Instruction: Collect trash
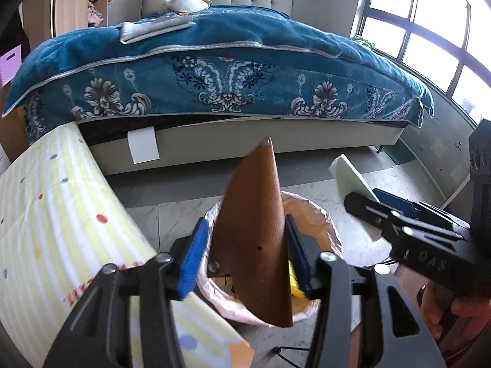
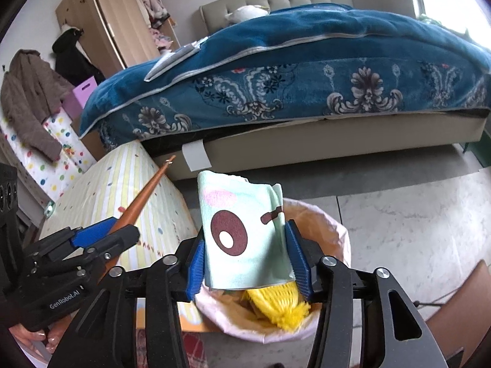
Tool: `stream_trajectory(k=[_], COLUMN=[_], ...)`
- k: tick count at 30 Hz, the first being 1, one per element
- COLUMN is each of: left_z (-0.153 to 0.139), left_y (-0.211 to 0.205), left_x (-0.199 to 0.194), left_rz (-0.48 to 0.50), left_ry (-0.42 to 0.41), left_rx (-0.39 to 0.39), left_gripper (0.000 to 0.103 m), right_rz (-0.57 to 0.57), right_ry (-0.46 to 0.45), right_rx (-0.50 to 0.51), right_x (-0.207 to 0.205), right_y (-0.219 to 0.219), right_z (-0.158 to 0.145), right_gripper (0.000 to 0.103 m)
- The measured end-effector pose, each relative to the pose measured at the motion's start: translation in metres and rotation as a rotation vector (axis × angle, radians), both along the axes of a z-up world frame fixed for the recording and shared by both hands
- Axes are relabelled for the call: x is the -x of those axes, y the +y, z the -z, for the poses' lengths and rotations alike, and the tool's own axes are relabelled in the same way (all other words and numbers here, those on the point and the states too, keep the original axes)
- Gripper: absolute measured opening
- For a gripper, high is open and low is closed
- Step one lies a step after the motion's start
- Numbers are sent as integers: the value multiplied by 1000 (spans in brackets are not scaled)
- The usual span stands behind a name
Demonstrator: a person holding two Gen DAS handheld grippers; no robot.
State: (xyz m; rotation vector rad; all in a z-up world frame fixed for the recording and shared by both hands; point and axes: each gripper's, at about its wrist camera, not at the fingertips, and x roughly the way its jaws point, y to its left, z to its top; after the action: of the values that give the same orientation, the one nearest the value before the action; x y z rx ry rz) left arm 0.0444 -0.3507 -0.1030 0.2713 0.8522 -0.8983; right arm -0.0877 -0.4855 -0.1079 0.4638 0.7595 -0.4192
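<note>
left wrist view: left gripper (image 1: 245,263) clamped a brown sheet (image 1: 254,230) between its blue pads (image 1: 191,263), the sheet standing upright over a bin (image 1: 325,224) lined with a pale pink bag. right wrist view: right gripper (image 2: 245,260) gripped a mint wrapper (image 2: 242,230) printed with a brown eye, held above the same bin (image 2: 334,236). yellow netting (image 2: 282,303) lay inside, just below the wrapper. striped cushion (image 2: 122,190) touched the bin's left side. bed (image 1: 214,70) stood behind, well apart.
</note>
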Motion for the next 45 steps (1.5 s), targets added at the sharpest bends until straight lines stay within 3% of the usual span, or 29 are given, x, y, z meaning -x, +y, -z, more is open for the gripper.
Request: stream_trajectory(k=[1,3,4,11,12,22,28,34,45], left_z=[1,3,4,-2,-5,-34,-53,-74,-101], left_y=[-2,-1,0,36,45,135,196,263,368], left_x=[-2,-4,-5,-6,-5,13,26,36,47], left_rz=[-1,-6,-8,-82,-95,-240,-337,-473,-724], left_ry=[3,16,22,-4,-10,-82,-126,-153,-192], left_rx=[1,3,3,-8,-5,-17,-67,-76,-92], left_gripper=[68,72,75,80,80,96,96,96,96], right_rz=[11,23,23,56,57,-46,-157,-314,-490], right_ry=[1,0,1,13,12,-8,-8,-22,-61], right_rx=[3,2,0,-15,-15,13,14,86,197], right_x=[0,0,-1,18,22,23,16,9,-7], right_y=[-3,-3,-1,9,14,69,116,179,278], right_z=[1,0,0,-8,-10,-35,-54,-84,-113], right_gripper=[58,71,73,80,87,90,92,95,95])
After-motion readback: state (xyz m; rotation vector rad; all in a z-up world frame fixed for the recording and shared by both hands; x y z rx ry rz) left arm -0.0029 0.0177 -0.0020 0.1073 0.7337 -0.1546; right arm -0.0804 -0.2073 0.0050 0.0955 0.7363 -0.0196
